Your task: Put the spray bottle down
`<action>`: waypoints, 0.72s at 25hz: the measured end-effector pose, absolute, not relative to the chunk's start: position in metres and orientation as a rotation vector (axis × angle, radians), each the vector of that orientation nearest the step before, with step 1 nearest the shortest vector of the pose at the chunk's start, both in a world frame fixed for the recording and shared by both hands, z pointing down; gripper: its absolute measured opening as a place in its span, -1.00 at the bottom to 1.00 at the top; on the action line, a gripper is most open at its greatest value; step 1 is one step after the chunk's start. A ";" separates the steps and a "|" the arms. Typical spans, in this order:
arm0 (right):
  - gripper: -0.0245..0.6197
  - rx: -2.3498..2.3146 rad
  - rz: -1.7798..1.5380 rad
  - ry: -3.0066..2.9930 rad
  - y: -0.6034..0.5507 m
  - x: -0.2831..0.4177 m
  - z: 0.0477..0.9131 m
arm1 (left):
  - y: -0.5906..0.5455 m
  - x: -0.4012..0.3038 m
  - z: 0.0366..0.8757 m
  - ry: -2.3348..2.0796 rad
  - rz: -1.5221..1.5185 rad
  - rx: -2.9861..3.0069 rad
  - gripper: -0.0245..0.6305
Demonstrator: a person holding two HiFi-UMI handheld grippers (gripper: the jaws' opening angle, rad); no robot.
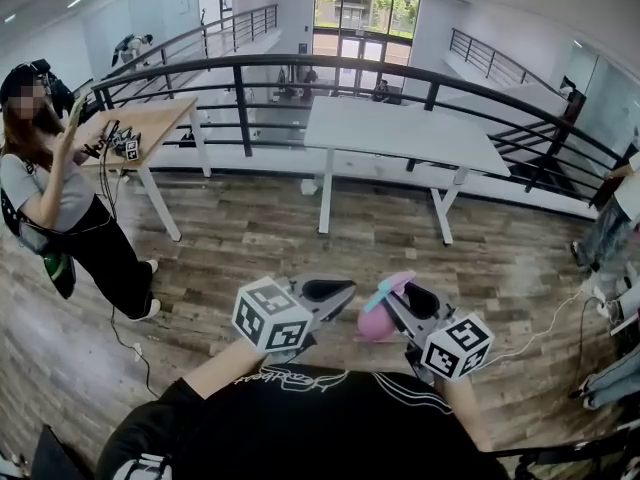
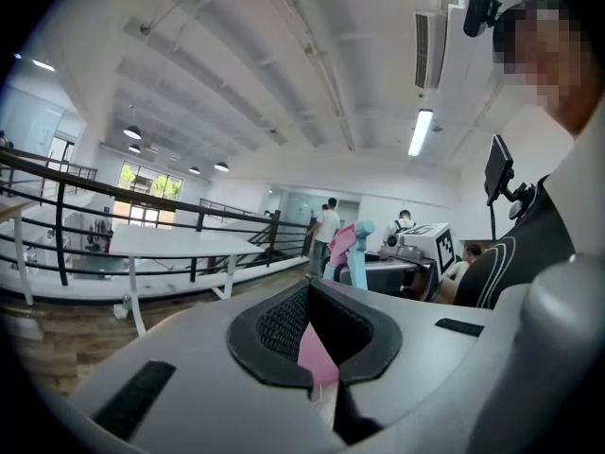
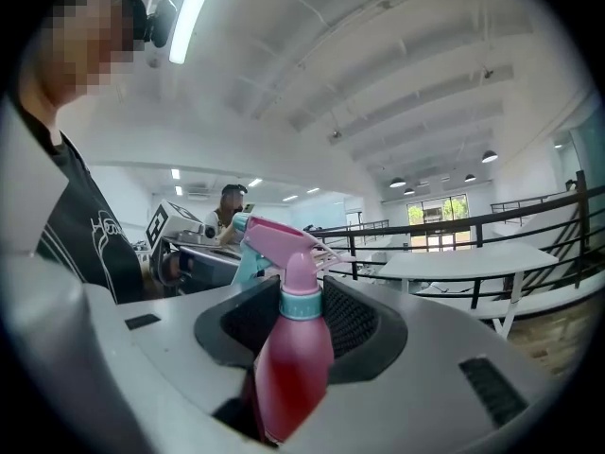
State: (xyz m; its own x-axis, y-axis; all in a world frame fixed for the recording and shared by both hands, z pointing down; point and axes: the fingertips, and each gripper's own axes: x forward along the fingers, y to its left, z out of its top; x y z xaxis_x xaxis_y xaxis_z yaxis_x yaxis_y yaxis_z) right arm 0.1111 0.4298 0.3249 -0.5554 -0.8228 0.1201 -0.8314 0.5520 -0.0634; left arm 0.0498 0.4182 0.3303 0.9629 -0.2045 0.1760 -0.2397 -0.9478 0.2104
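A pink spray bottle (image 1: 377, 320) with a pale blue collar and trigger head stands upright between the jaws of my right gripper (image 1: 398, 306), which is shut on its body, in mid-air over the wooden floor. In the right gripper view the bottle (image 3: 293, 357) fills the black padded hollow of the right gripper (image 3: 304, 315). My left gripper (image 1: 330, 292) hovers just left of it. Its jaws stand close together in the left gripper view (image 2: 317, 327), with a thin pink piece (image 2: 319, 356) in the cleft. The bottle (image 2: 352, 250) also shows there, to the right.
A white table (image 1: 400, 133) stands ahead by a black railing (image 1: 240, 98). A wooden table (image 1: 150, 118) with gear is at far left, a person (image 1: 60, 198) beside it. More people (image 1: 610, 233) stand at the right edge. A white cable (image 1: 540, 333) lies on the floor.
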 end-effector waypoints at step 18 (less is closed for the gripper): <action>-0.48 1.385 0.240 -2.737 0.340 0.105 0.352 | 0.328 0.034 0.360 -0.428 0.197 2.779 -0.90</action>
State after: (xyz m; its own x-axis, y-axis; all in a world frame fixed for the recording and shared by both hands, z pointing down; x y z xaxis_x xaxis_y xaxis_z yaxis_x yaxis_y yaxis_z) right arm 0.1051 0.3396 0.3519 -0.5933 -0.7948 0.1274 -0.8049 0.5833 -0.1095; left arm 0.0338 0.3281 0.3603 0.9456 -0.2692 0.1826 -0.3137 -0.9033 0.2927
